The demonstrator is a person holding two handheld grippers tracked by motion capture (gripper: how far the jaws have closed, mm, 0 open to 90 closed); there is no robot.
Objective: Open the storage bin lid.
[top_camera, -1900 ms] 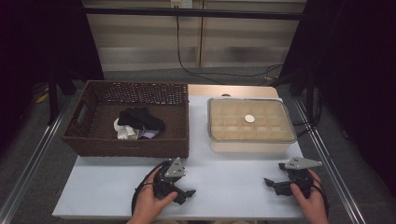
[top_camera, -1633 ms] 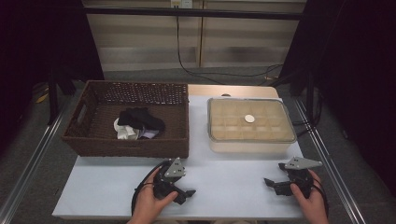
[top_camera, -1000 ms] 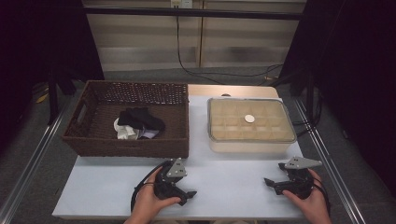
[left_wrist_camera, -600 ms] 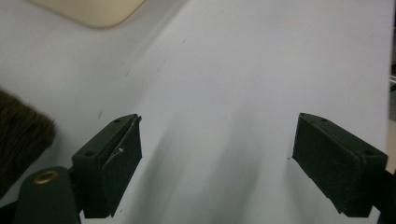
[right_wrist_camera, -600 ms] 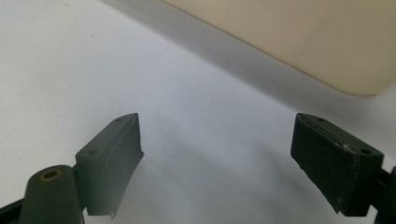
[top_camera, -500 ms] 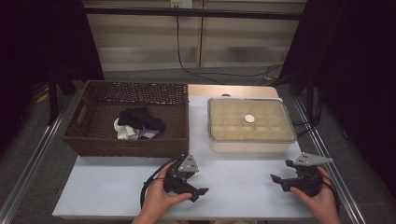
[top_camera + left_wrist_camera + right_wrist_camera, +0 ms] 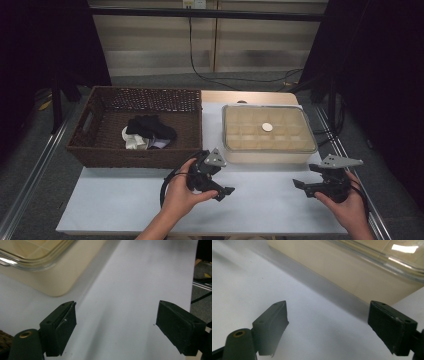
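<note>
Both our claws gape wide and empty over the desk (image 7: pixel 260 200). The lidded box (image 7: pixel 269 134) sits just ahead of the left claw (image 7: pixel 212 179), which is nearer to it; the right claw (image 7: pixel 320 182) hangs below its right corner. The box's long axis runs crosswise.

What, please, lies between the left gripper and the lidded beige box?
Only bare white table: the high view shows nothing between the left gripper and the box.
</note>
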